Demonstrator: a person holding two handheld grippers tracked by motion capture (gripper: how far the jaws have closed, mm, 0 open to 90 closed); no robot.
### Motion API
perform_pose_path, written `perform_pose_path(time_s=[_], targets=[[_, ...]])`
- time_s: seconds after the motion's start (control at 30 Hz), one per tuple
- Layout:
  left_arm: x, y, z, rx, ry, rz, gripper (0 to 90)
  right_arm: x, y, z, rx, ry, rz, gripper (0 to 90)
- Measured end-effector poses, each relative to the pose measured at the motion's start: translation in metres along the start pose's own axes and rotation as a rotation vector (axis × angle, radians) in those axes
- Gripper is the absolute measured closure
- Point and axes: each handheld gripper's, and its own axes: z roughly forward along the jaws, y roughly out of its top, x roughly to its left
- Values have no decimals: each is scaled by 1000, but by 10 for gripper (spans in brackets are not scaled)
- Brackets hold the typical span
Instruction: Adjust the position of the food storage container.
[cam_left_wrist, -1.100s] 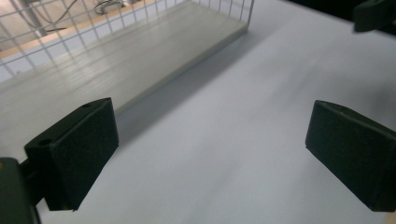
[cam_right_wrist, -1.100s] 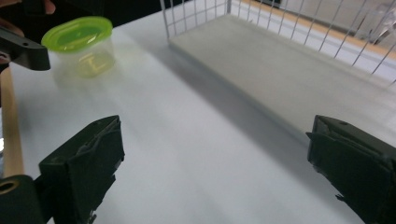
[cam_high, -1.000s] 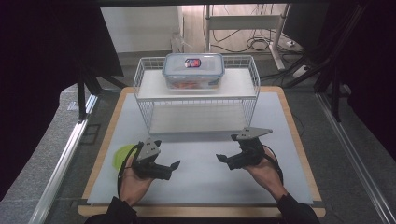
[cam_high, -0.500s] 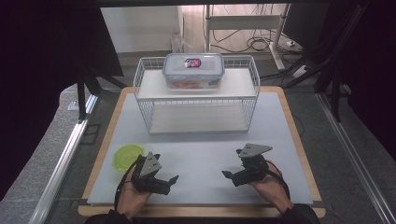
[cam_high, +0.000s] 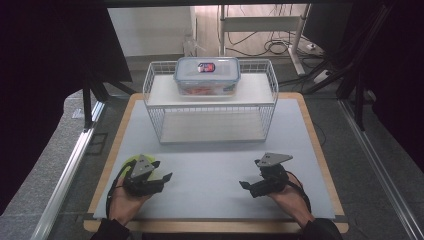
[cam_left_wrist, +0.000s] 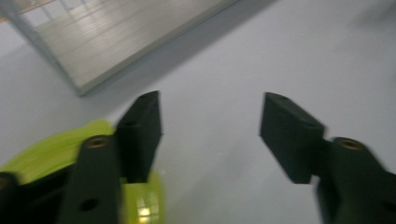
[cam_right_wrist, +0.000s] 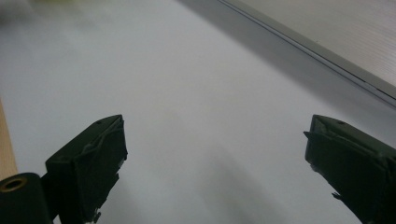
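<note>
A yellow-green disc lies flat on the white mat at the near left. My left gripper hovers over the disc's right edge, pointing right. In the left gripper view the disc shows under the left jaw. The left gripper has just been closing its jaws, which stand partly apart with only bare mat between them. My right gripper sits low at the near right, pointing left. In the right gripper view this gripper is wide open over bare mat.
A white wire rack stands at the middle back of the mat, with a clear blue-lidded container on its top shelf. The rack's base lies ahead of the left gripper. A wooden board edge frames the mat.
My left gripper has slid left and now covers part of the yellow-green disc. The right gripper came down towards the near edge and has since held still.
</note>
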Motion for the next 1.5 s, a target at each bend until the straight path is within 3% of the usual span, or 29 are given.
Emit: perform_pose_path(time_s=[0.1,0.23,0.33,0.5,0.63,0.73,0.9,1.0,1.23,1.4,1.5], targets=[[16,-4,-9,-21,-1,-66,638,0,0,1,11,-3,-9,63],[40,-12,-22,-31,40,-128,882,0,-1,2,18,-3,-14,70],[58,-22,-30,-9,100,-158,899,0,-1,2,22,-6,-18,74],[86,-42,-44,-16,184,-240,899,0,-1,2,29,-8,-21,78],[103,-56,-46,11,208,-304,899,1,-1,3,34,-7,-23,79],[111,-66,-40,48,176,-336,899,1,-1,4,35,-8,-22,80],[113,-74,-29,120,142,-365,899,2,-1,4,38,-9,-28,80],[113,-79,-24,144,100,-381,899,2,-1,3,40,-9,-29,80],[108,-79,-16,162,14,-374,899,2,-1,4,43,-9,-30,80],[102,-74,-11,159,-17,-377,899,2,-2,6,53,-6,-24,80],[96,-70,-5,177,-27,-351,899,1,-2,6,57,-5,-25,80]])
